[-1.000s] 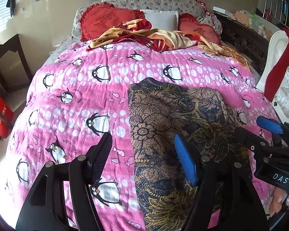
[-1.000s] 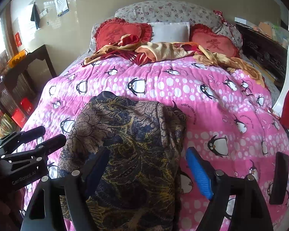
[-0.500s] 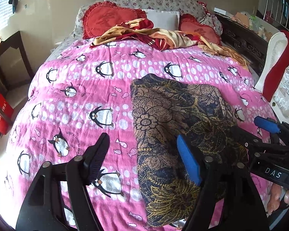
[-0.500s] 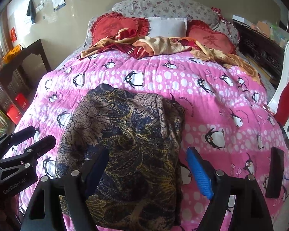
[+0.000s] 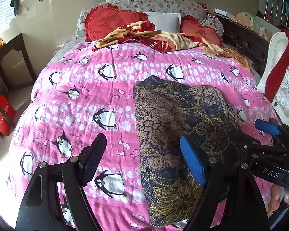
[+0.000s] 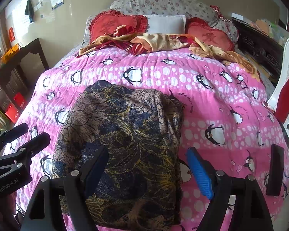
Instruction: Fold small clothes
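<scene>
A folded dark garment [image 5: 173, 111] with a brown, blue and gold flower print lies flat on the pink penguin bedspread [image 5: 86, 96] near the bed's front edge. My left gripper [image 5: 142, 140] hovers open over the garment's left edge, black finger over the bedspread and blue finger over the cloth, gripping nothing. My right gripper [image 6: 146, 152] hovers open over the garment's [image 6: 125, 119] right half and is also empty. Each gripper shows in the other's view: the left gripper [image 6: 19, 134] at the left, the right gripper [image 5: 248, 132] at the right.
A heap of red and yellow clothes [image 5: 154, 38] lies by the heart cushions [image 5: 106, 25] and pillows at the head. A flat black object [image 6: 275, 169] rests on the bedspread at the right. A white chair [image 5: 273, 61] with red cloth stands right, a dark table [image 5: 11, 57] left.
My left gripper's jaws have spread a little wider and it has drawn back slightly, so the garment's near edge now shows. The garment and the right gripper have stayed put.
</scene>
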Demonstrator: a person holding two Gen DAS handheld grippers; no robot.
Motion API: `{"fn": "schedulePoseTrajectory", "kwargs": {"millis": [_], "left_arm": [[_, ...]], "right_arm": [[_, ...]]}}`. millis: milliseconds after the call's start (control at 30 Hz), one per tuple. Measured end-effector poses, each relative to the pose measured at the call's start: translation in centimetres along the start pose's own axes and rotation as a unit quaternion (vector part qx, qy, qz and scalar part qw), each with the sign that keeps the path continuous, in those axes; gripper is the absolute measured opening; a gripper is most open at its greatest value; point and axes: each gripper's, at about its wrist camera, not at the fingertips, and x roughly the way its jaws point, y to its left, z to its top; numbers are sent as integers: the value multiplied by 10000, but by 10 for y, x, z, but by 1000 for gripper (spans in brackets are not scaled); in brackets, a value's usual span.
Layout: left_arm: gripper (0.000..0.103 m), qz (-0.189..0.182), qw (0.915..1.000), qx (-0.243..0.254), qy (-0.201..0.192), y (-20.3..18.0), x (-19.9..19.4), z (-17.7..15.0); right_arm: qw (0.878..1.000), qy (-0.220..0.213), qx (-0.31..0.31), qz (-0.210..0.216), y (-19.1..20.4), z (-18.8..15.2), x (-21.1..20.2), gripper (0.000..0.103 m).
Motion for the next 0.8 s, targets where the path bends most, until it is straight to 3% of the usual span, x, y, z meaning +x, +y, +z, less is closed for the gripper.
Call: {"fn": "schedulePoseTrajectory", "kwargs": {"millis": [800], "left_arm": [[79,-171,9987,-114,473,2,20,-14]], "right_arm": [[9995,280,-35,-173,3,2,17,81]]}}
